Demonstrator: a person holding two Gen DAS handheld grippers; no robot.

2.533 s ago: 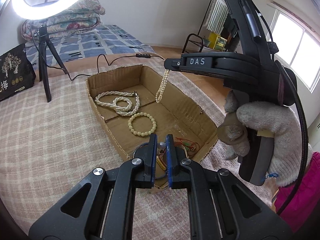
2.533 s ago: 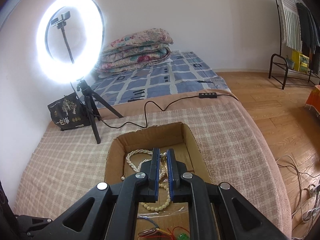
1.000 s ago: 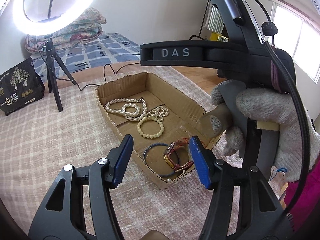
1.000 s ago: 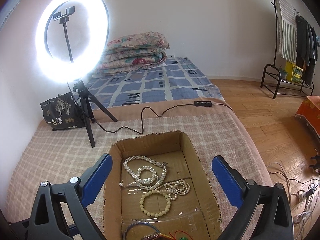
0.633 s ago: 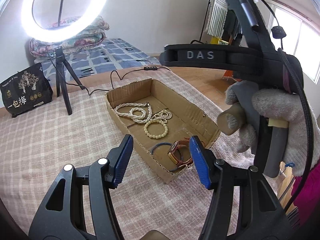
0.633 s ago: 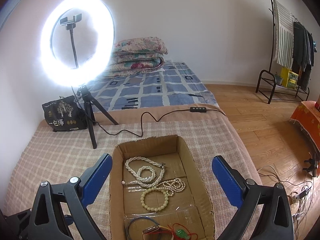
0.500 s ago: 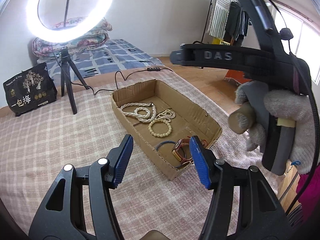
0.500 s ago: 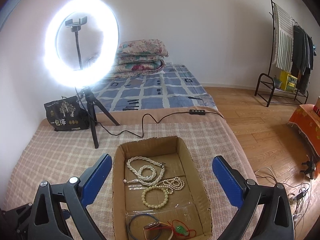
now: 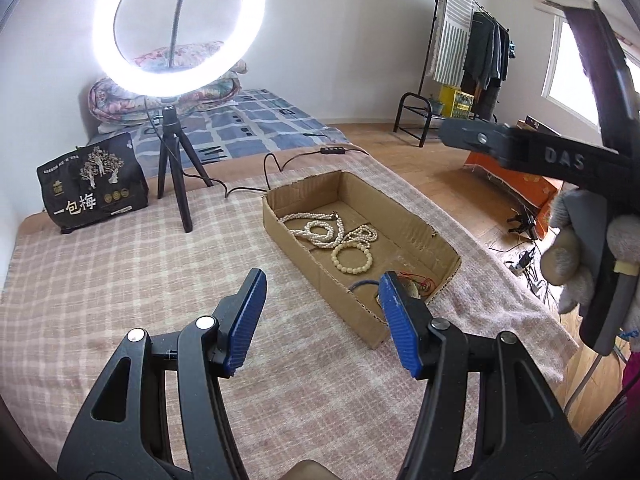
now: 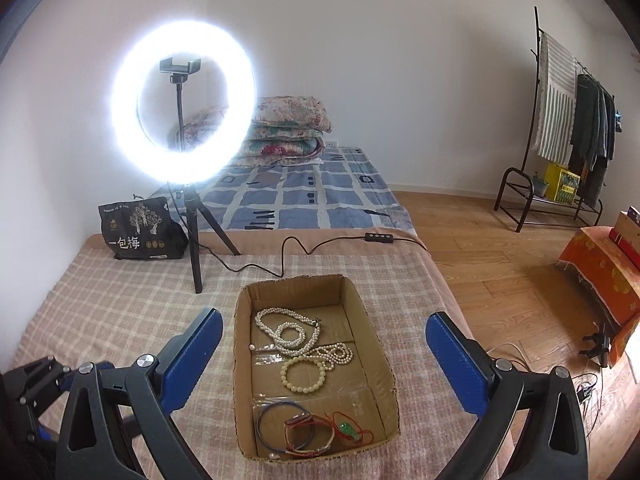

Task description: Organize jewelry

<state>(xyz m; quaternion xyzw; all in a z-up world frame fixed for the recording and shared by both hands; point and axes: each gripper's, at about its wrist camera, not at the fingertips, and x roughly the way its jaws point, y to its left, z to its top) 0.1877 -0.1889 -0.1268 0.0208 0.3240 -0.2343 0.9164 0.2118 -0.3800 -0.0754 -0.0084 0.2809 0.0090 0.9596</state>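
Both grippers stand spread with nothing between their blue pads. In the left wrist view the left gripper [image 9: 318, 322] fills the lower middle of the frame, over the checked blanket [image 9: 120, 280], its right pad overlapping the near corner of the box [image 9: 442, 238]. The right gripper [image 10: 320, 356] sits at the bottom of its own view, jaws very wide, framing the box [image 10: 242, 360] from either side without touching it. At the right edge of the left view a gloved hand [image 9: 576, 256] grips the right gripper's handle (the glove is pale knit).

The box lies open at mid-frame on the blanket. Inside, at its far end, is a coiled pearl necklace [image 10: 286, 330]; just below and right of it a smaller pearl strand [image 10: 334, 354]; touching that, a cream bead bracelet [image 10: 304, 374]. At the near end lie a blue bangle [image 10: 276, 414], a brown strap [image 10: 310, 434] and a red cord with a green pendant [image 10: 348, 430].

In the upper left glows a ring light [image 10: 184, 104] on a tripod, a black bag [image 10: 140, 230] beside it.
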